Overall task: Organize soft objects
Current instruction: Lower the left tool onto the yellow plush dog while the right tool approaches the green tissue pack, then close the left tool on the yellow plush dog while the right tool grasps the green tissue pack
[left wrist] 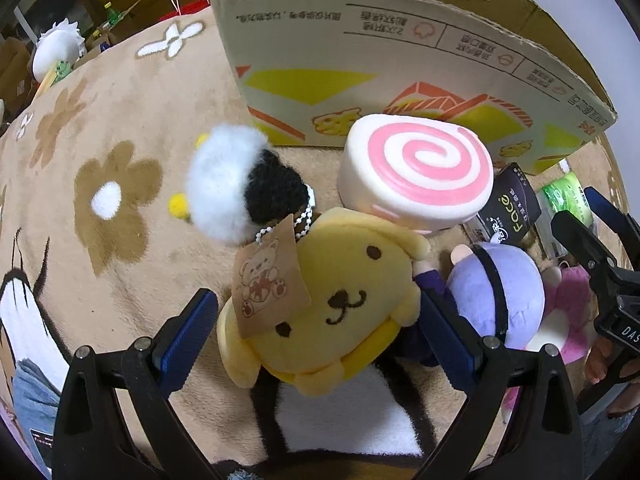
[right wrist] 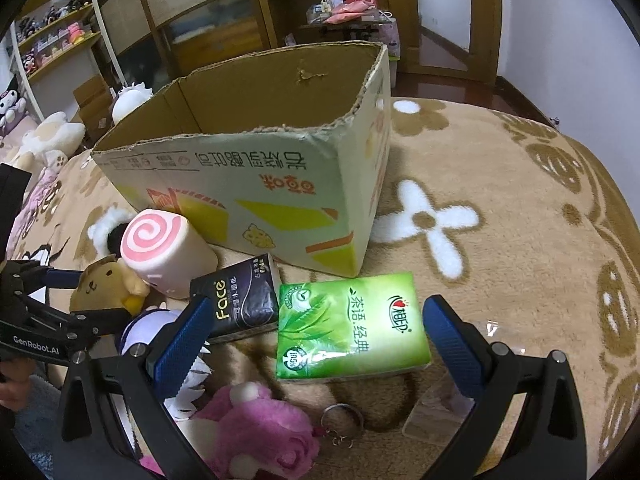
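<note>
Left wrist view: the left gripper (left wrist: 318, 328) has its jaws spread wide on either side of the yellow dog plush (left wrist: 332, 304), which lies face-up on the beige flower blanket (left wrist: 120, 128); whether the blue pads touch the plush I cannot tell. A brown bear tag (left wrist: 270, 284) on a bead chain rests on the plush's head. At 3 o'clock from it lies the purple plush (left wrist: 500, 284), just beside the right-hand pad, and past that a pink plush (left wrist: 568, 312). At 11 o'clock sits a white and black fluffy toy (left wrist: 236, 184), touching the yellow plush's top, and at 1 o'clock the pink swirl roll (left wrist: 420, 172) stands against the cardboard box (left wrist: 360, 60). Right wrist view: the right gripper (right wrist: 316, 344) hangs with its jaws released, the green tissue pack (right wrist: 352, 328) lying flat on the blanket between them and apart from both pads. A key ring (right wrist: 342, 424) lies near the camera at 6 o'clock. The black tissue pack (right wrist: 240, 300) sits at 10 o'clock, touching the green pack's edge. Beyond both stands the open-topped box, and shelving (right wrist: 56, 32) lines the far wall at 11 o'clock.
</note>
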{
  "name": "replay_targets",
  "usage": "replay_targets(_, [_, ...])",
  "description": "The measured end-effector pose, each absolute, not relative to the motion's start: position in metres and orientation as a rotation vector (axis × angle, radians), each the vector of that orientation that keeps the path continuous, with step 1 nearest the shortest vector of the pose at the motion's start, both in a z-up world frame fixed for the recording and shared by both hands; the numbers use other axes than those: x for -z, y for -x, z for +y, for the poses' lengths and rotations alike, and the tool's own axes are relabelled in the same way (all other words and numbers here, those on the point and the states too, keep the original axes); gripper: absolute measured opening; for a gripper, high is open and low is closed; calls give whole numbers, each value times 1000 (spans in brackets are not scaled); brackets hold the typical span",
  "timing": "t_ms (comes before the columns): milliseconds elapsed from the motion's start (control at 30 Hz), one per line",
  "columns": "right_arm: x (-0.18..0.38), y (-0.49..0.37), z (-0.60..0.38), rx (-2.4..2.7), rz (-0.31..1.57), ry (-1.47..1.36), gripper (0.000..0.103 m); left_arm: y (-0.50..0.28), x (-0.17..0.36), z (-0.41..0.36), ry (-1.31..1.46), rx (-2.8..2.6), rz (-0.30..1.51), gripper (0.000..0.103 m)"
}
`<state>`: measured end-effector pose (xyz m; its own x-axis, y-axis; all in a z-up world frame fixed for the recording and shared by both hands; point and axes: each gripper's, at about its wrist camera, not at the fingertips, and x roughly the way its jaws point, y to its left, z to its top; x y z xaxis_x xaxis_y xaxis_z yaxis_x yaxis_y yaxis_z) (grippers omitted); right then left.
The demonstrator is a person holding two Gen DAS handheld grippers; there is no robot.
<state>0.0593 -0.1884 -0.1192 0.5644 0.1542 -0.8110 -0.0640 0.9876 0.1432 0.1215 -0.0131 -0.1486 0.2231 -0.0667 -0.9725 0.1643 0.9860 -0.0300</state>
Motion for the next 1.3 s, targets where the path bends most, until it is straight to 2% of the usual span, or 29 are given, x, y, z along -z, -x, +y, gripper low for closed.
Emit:
replay_targets(100, [121, -60, -188, -124, 971, -96, 103, -124, 150, -12, -80, 147, 1341, 103])
replay_targets(733, [130, -68, -192, -88, 1003, -85, 103, -143, 173, 12, 38, 152, 1367, 103])
replay_targets(833, [131, -67, -191, -88, 1010, -76, 103, -147, 178, 19, 77, 161, 1372, 99])
replay_targets(900, [132, -67, -189, -91, 1021, -74, 100, -147, 178, 19, 86, 176, 1366, 90])
replay_targets(1300, [134, -66, -192, -63, 1034, -59, 82, -138, 171, 12, 49, 158, 1328, 80])
